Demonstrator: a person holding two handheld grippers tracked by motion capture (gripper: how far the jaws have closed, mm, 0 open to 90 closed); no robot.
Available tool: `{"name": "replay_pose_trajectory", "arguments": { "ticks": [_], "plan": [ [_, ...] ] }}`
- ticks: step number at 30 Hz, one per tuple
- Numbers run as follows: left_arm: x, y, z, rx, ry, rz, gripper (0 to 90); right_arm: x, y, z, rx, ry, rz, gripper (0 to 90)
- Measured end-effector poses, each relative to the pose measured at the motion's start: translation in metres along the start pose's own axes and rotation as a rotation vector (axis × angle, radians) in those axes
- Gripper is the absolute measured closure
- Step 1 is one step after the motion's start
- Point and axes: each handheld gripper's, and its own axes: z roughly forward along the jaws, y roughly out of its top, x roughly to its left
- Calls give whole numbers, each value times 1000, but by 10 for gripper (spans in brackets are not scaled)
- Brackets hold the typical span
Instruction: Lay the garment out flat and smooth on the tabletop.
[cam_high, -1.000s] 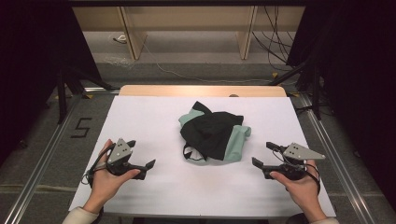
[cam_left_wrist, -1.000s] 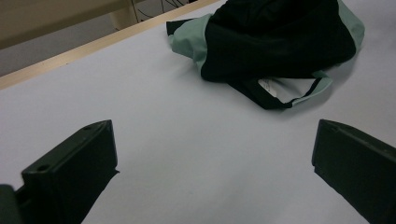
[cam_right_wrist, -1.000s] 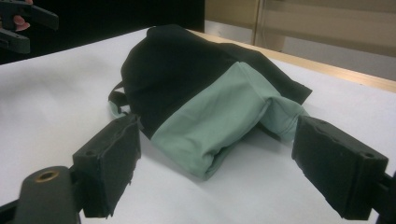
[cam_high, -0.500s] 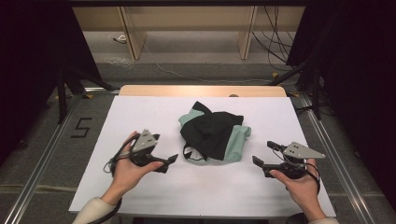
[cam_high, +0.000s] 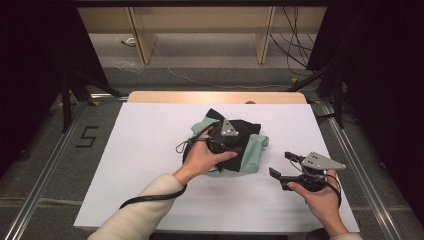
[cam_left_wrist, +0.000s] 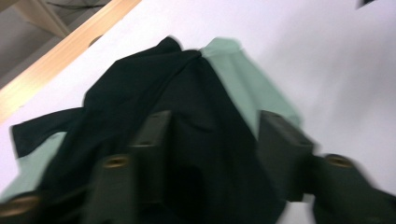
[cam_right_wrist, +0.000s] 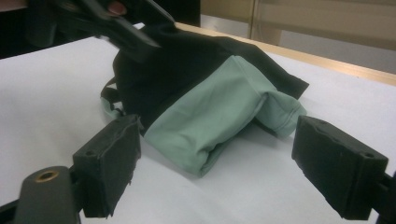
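A crumpled garment (cam_high: 251, 150) in black and mint green lies mid-table on the white tabletop (cam_high: 135, 160). My left gripper (cam_high: 234, 145) sits on its black part, with the hand over the heap's near left side. In the left gripper view its jaws (cam_left_wrist: 215, 126) have just been closing. They stand partly apart with black cloth (cam_left_wrist: 140, 93) bunched between them, and blur hides whether the pads press on it. My right gripper (cam_high: 281, 164) rests to the right of the garment, open, aimed at its green fold (cam_right_wrist: 210, 121) with nothing between the pads.
The table's far edge is a wooden strip (cam_high: 215, 97). Wooden shelf legs (cam_high: 142, 40) and cables (cam_high: 295, 45) stand on the floor beyond. A "5" mark (cam_high: 86, 136) and a metal rail (cam_high: 45, 175) lie left of the table. White tabletop spreads to the left and front.
My left hand has swept right and away across the table onto the garment, and its jaws have narrowed. The right gripper has stayed put.
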Motion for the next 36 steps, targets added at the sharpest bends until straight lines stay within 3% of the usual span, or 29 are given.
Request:
{"name": "replay_pose_trajectory", "arguments": {
  "ticks": [1, 4, 6, 9, 12, 16, 18, 19, 20, 23, 26, 28, 30, 32, 36],
  "plan": [
    [1, 0, 3, 15, 18, 20, 540, 0, 0, 0, 2, 0, 1, 164],
    [6, -3, 5, 34, 5, -3, 705, 0, 0, 1, 7, 4, 1, 164],
    [9, -7, 1, 31, -22, -32, 779, 0, 0, 2, 8, 4, 2, 165],
    [10, -12, -12, 22, -41, -28, 850, 0, 1, 4, 12, 5, 2, 165],
    [8, -23, -33, 10, -50, -14, 856, 0, 1, 5, 11, 3, 3, 165],
    [15, -47, -67, -34, -32, -75, 856, -1, 1, 6, 14, 3, 4, 167],
    [22, -62, -81, -26, -10, -92, 856, -2, 2, 7, 14, 3, 10, 168],
    [22, -62, -81, -26, -10, -92, 856, -2, 2, 8, 14, 4, 6, 168],
    [28, -80, -91, -14, 0, -126, 855, -2, 3, 10, 15, 7, 6, 170],
    [39, -105, -98, 8, 4, -184, 854, -1, 4, 15, 30, 14, -2, 173],
    [49, -121, -102, 37, 42, -206, 851, 1, 6, 23, 53, 27, -11, 176],
    [54, -125, -105, 42, 58, -224, 850, 2, 6, 28, 66, 34, -17, 178],
    [57, -125, -108, 65, 81, -217, 847, 3, 8, 32, 75, 39, -20, 178],
    [58, -124, -109, 78, 77, -211, 842, 3, 9, 36, 78, 46, -23, 181],
    [49, -109, -110, 43, 79, -175, 778, 5, 9, 40, 85, 56, -23, 183]
  ]
}}
